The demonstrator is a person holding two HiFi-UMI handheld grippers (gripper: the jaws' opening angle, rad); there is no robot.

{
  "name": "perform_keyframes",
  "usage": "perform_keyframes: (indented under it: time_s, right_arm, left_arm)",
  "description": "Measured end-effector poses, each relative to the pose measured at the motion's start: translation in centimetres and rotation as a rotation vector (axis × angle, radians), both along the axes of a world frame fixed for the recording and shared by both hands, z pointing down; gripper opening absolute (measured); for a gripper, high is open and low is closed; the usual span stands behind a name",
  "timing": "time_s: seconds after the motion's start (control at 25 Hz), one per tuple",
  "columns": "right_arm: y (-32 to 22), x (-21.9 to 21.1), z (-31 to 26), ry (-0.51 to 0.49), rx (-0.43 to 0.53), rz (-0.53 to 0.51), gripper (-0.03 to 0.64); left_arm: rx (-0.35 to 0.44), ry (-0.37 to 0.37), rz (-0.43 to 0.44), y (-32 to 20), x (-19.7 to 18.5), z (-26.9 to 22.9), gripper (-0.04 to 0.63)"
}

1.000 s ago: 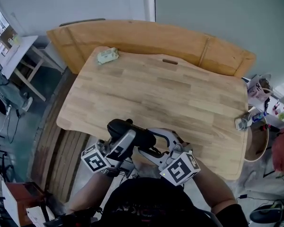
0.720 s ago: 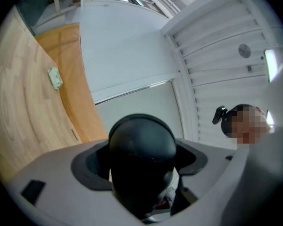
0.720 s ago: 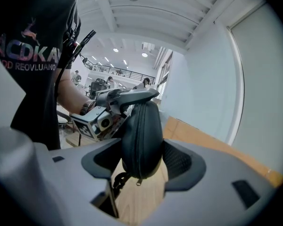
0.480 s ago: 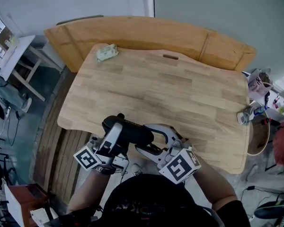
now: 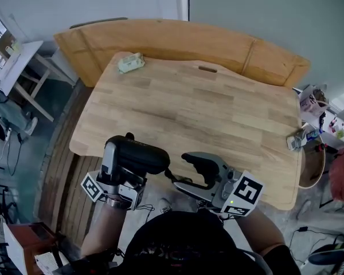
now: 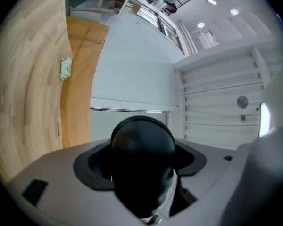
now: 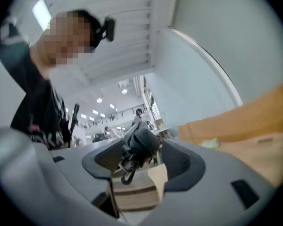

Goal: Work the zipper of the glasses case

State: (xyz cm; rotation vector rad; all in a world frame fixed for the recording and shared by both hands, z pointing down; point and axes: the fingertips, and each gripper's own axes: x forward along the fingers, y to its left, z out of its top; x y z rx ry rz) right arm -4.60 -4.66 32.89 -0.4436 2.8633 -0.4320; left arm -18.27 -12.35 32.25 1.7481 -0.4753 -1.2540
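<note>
Left gripper [image 6: 144, 182] jaws pinching black glasses case [image 5: 139, 152], held off the worktop [image 5: 206, 113] edge at 7 o'clock. Right gripper [image 7: 134, 180] jaws spread, empty; zipper pull [image 7: 127, 172] dangles free, not yet grabbed. Zip open or shut: cannot tell. Green packet [image 5: 129, 65] at 11 o'clock, no obstruction.
</note>
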Motion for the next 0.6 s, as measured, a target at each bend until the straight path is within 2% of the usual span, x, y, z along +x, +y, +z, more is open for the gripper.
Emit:
perform_keyframes:
  time_s: [0.04, 0.12, 0.16, 0.28, 0.36, 0.4, 0.44, 0.6]
  right_arm:
    - [-0.3, 0.5, 0.1, -0.074, -0.09, -0.021, 0.265]
    - [-1.2, 1.4, 0.4, -0.203, -0.227, -0.034, 0.093]
    - [-1.5, 1.5, 0.6, -0.242, -0.265, -0.037, 0.026]
    - [-1.3, 0.7, 1.0, -0.27, -0.306, -0.078, 0.028]
    - [-0.9, -0.1, 0.9, -0.33, -0.358, -0.139, 0.031]
    - [-0.7, -0.3, 0.7, -0.38, -0.392, -0.176, 0.067]
    - [-0.6, -0.4, 0.4, -0.431, -0.424, -0.208, 0.12]
    - [-0.1, -0.5, -0.6, -0.542, -0.465, -0.281, 0.132]
  left_arm:
    - [0.01, 0.043, 0.006, 0.1, -0.4, -0.4, 0.353]
    - [0.029, 0.116, 0.023, 0.3, -0.9, -1.2, 0.353]
    - [0.037, 0.137, 0.034, 0.5, -0.9, -1.5, 0.353]
    - [0.049, 0.202, 0.067, 1.0, -0.7, -2.1, 0.353]
    - [0.059, 0.254, 0.084, 1.4, -0.7, -2.6, 0.351]
    - [0.065, 0.27, 0.09, 1.6, -0.7, -2.9, 0.353]
    - [0.07, 0.279, 0.096, 1.8, -0.6, -3.1, 0.351]
    - [0.072, 0.291, 0.108, 2.2, -0.4, -3.2, 0.351]
